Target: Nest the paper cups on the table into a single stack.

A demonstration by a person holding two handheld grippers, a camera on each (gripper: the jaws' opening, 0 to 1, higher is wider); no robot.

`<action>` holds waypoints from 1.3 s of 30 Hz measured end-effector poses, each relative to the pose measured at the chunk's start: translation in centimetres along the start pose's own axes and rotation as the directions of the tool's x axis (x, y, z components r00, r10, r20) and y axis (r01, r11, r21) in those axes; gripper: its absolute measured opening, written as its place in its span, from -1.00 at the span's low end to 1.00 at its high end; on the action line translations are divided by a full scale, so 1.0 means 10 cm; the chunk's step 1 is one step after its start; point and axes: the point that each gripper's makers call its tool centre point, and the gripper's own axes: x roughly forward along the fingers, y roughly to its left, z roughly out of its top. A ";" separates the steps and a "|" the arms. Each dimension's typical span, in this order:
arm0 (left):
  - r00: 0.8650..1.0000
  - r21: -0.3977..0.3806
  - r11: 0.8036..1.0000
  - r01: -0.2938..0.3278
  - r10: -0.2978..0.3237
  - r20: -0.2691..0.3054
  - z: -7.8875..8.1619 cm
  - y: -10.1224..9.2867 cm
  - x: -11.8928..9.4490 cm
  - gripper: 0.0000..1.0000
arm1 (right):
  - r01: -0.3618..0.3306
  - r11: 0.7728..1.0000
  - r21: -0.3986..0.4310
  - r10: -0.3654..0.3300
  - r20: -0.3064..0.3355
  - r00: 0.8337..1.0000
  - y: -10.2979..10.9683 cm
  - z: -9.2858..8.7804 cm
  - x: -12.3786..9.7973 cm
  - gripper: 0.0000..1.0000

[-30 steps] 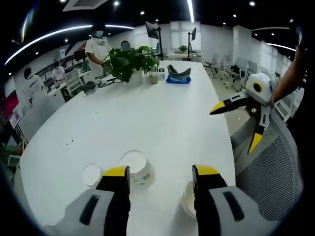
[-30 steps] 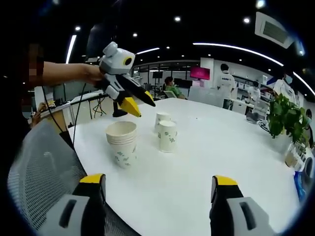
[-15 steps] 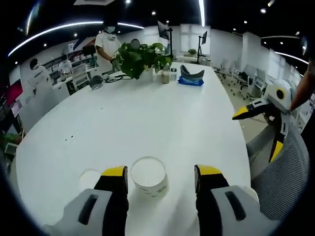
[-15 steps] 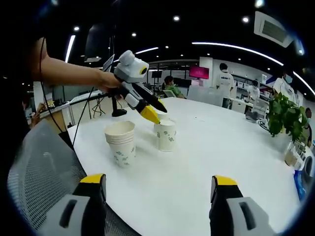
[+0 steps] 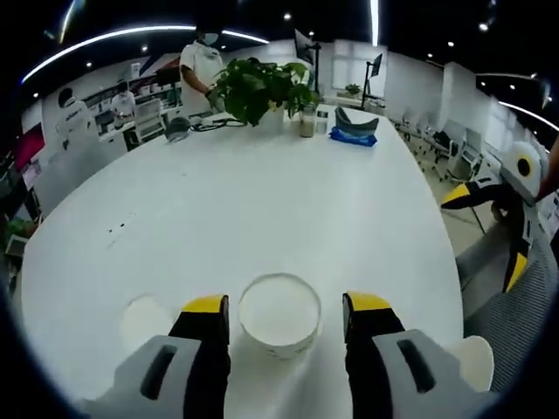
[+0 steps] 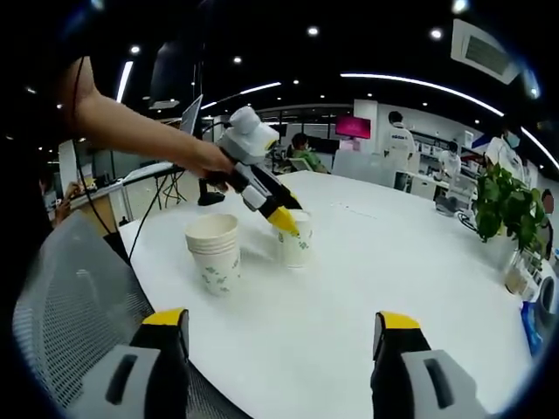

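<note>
White surface [image 5: 262, 201] carried cups. Cup stack [image 6: 214, 253] stood near edge, beside single cup [image 6: 295, 239]. Left hand-held gripper [image 5: 279, 305] straddled single cup, jaws apart, contact unclear. Right hand-held gripper [image 6: 284, 327] hung open, holding nothing.

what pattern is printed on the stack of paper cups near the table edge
A green leafy sprig print on the white stack of paper cups, clearest in the right gripper view.
</note>
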 end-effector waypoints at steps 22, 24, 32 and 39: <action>0.999 -0.010 1.000 -0.029 0.030 0.036 0.09 -0.02 -0.12 -0.26 | 0.003 1.000 -0.005 -0.003 0.000 1.000 -0.01 0.01 -0.01 0.75; 0.997 -0.064 0.997 -0.047 0.051 0.065 0.16 -0.05 -0.22 -0.26 | 0.001 1.000 -0.001 -0.001 0.002 1.000 0.00 0.01 -0.01 0.75; 0.992 -0.093 0.992 -0.084 0.092 0.081 0.18 -0.10 -0.53 -0.26 | 0.004 1.000 0.011 -0.004 -0.003 1.000 -0.03 0.00 0.00 0.75; 0.983 -0.131 0.987 -0.092 0.111 0.149 0.38 -0.16 -0.83 -0.26 | 0.052 0.995 0.087 -0.057 0.046 0.997 -0.19 0.16 -0.07 0.76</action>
